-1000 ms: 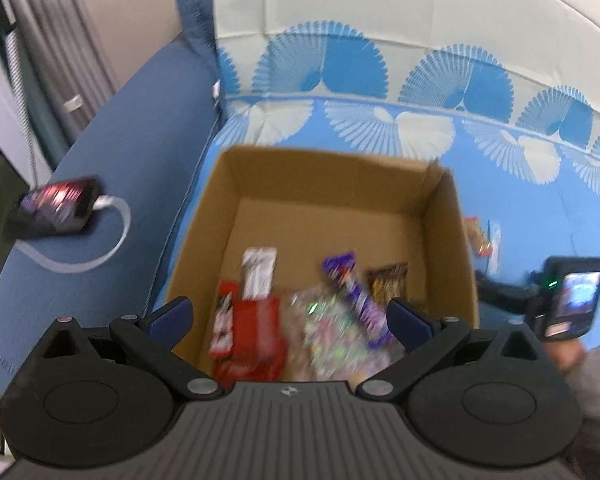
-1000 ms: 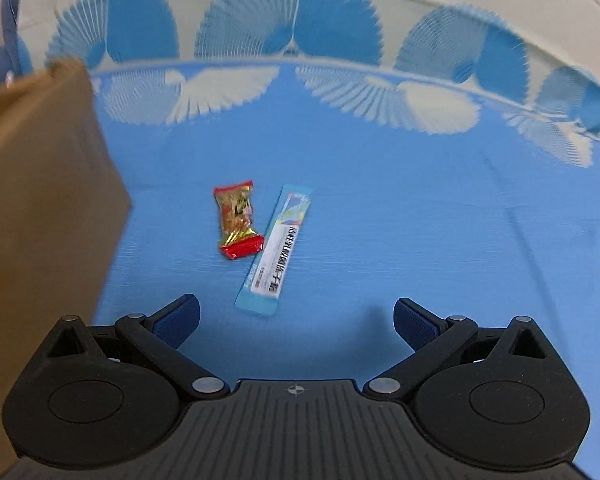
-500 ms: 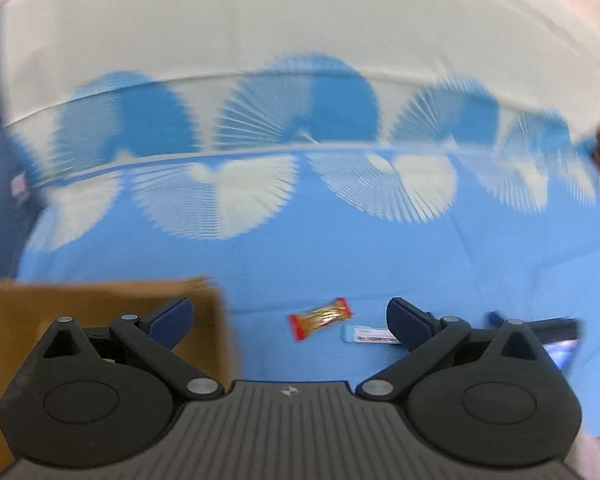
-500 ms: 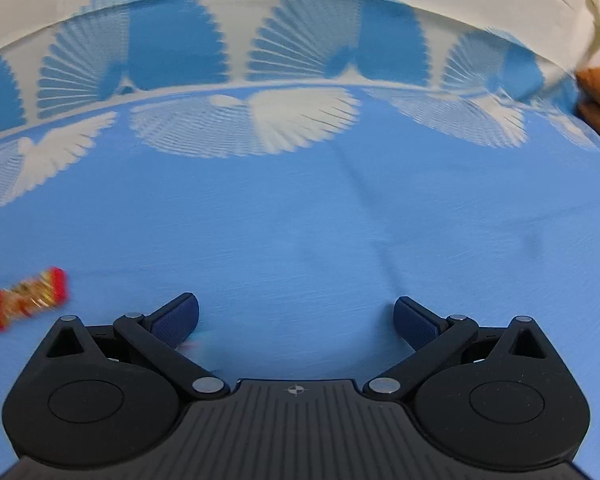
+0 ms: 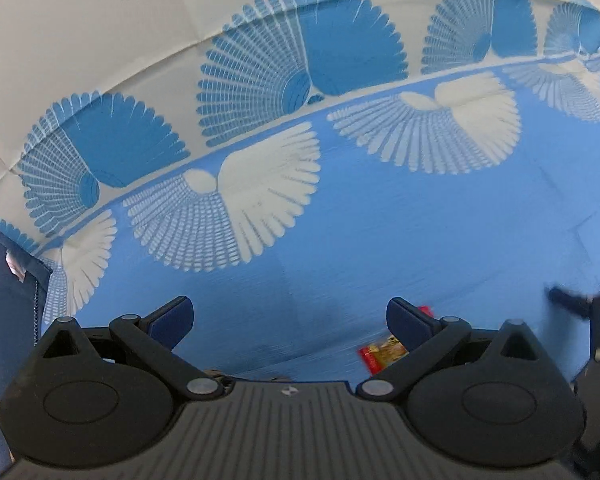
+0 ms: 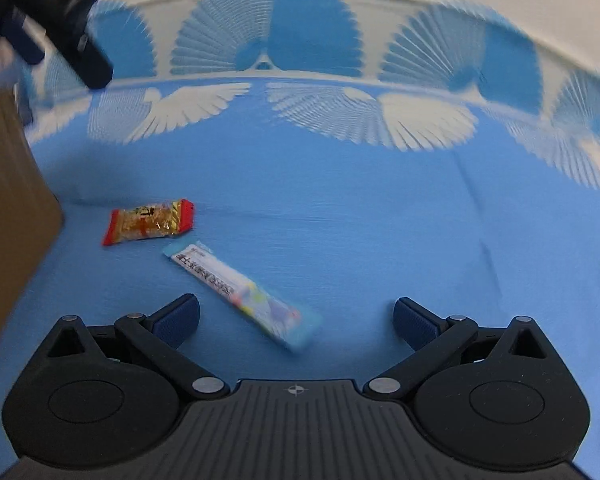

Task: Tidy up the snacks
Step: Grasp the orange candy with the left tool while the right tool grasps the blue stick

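A red and gold snack packet [image 6: 147, 222] and a long light-blue stick packet [image 6: 243, 292] lie on the blue patterned sheet [image 6: 360, 220]. My right gripper [image 6: 295, 318] is open and empty, with the stick packet's near end between its fingers. My left gripper [image 5: 289, 318] is open and empty above the sheet; the red packet [image 5: 384, 354] shows partly behind its right finger. The cardboard box [image 6: 7, 216] stands at the left edge of the right wrist view. The left gripper's body [image 6: 59, 12] shows at the top left there.
The sheet has a white border [image 5: 139, 20] with blue fan shapes at the back. A dark blue sofa arm [image 5: 3, 300] is at the left. The right gripper [image 5: 596, 340] shows at the right edge of the left wrist view.
My left gripper swung right from above the box to over the sheet. My right gripper swung away and came back over the two packets, closer to the stick packet.
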Action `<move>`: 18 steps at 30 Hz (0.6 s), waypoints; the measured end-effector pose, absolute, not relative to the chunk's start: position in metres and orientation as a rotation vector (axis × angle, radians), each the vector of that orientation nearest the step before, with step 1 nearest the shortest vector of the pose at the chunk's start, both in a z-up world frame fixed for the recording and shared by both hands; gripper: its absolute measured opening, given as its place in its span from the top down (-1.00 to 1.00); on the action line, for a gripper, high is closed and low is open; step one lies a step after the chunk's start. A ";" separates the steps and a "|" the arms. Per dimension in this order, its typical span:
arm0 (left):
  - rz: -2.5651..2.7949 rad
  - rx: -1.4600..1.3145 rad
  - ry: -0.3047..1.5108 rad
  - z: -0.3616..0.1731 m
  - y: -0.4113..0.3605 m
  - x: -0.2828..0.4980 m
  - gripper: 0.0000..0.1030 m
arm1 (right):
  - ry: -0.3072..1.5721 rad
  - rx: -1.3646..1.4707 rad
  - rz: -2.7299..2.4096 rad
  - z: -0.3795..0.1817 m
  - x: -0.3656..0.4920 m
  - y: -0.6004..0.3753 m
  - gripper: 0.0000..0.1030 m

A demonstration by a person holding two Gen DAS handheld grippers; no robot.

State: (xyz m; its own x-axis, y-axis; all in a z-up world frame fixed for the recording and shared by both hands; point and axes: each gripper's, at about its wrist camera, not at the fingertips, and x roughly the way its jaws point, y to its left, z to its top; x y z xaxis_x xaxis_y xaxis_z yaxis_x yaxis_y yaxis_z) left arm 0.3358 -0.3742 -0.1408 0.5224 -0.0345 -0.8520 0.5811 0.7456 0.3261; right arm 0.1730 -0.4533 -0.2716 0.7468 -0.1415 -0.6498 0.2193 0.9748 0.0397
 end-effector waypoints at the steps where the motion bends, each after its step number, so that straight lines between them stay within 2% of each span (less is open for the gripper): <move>1: -0.415 0.662 0.976 -0.143 -0.376 0.337 -0.99 | 0.683 0.112 -0.200 -0.272 0.179 -0.455 -0.99; 6: -0.579 0.818 1.101 -0.171 -0.399 0.337 -0.99 | 0.683 0.183 -0.374 -0.278 0.180 -0.489 -0.99; 13: -0.661 0.975 1.158 -0.224 -0.428 0.328 -0.95 | 0.670 0.118 -0.330 -0.284 0.162 -0.499 -0.99; 15: -0.666 0.996 1.178 -0.237 -0.429 0.326 -0.68 | 0.671 0.106 -0.303 -0.284 0.167 -0.501 -0.99; 16: -0.671 0.990 1.194 -0.241 -0.430 0.327 -0.46 | 0.673 0.102 -0.285 -0.284 0.171 -0.502 -0.99; 18: -0.706 0.916 1.228 -0.236 -0.428 0.328 0.27 | 0.684 0.093 -0.248 -0.283 0.179 -0.504 -0.90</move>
State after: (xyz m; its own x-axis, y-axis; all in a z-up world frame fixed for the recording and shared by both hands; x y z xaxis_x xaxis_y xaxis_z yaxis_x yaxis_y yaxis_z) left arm 0.3283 -0.4279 -0.2365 0.2132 0.0257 -0.9767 0.8567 0.4756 0.1995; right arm 0.1785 -0.5039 -0.2826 0.7471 -0.1956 -0.6353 0.2566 0.9665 0.0042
